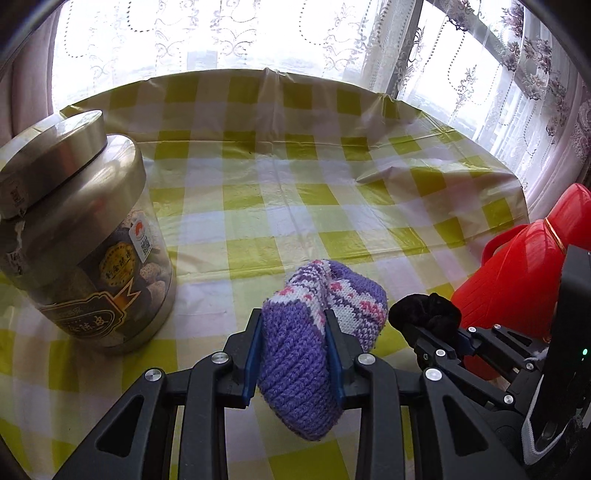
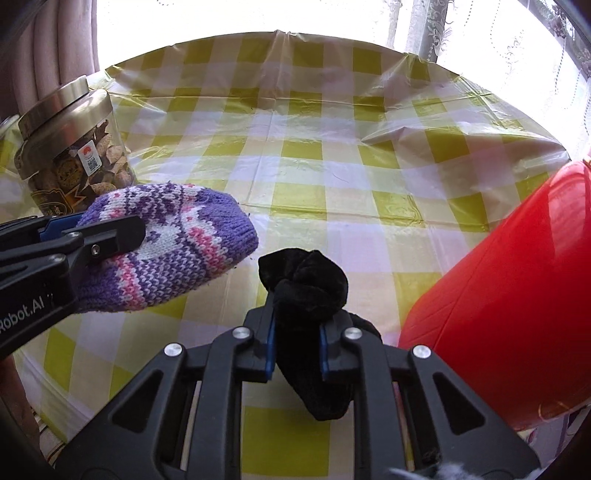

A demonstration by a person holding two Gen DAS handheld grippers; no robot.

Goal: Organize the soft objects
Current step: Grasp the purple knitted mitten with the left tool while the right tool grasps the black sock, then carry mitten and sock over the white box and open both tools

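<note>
The left tool (image 1: 293,317) is clamped on a purple knitted item (image 1: 295,369) with white and pink patterning, which looks like a small hat or mitten; its blue pads (image 1: 253,354) press into the wool from both sides, and the knit bulges out ahead of and below the fingers. In the right wrist view the same left tool (image 2: 110,232) comes in from the left edge with the knitted item (image 2: 177,240) held clear above the desk (image 2: 332,166).

The right tool (image 2: 295,321) is closed tight on a black plush item (image 2: 310,291), possibly a sock or scrunchie. The soft black fabric is squeezed narrow between the pads (image 2: 269,350), with a rounded bunch sticking out past the fingertips and a tail hanging below. From the left wrist view this right tool (image 1: 436,332) sits just to the right of the knitted item, the black plush item (image 1: 424,306) bunched at its tip.

A yellow-and-white checked plastic cloth (image 1: 314,184) covers the desk. Relative to the knitted item, a clear jar with a metal lid (image 1: 81,229) stands to the left on the desk, and a red plastic container (image 1: 517,280) sits to the right, close behind the right tool. Lace curtains (image 1: 258,33) hang beyond the desk's far edge.
</note>
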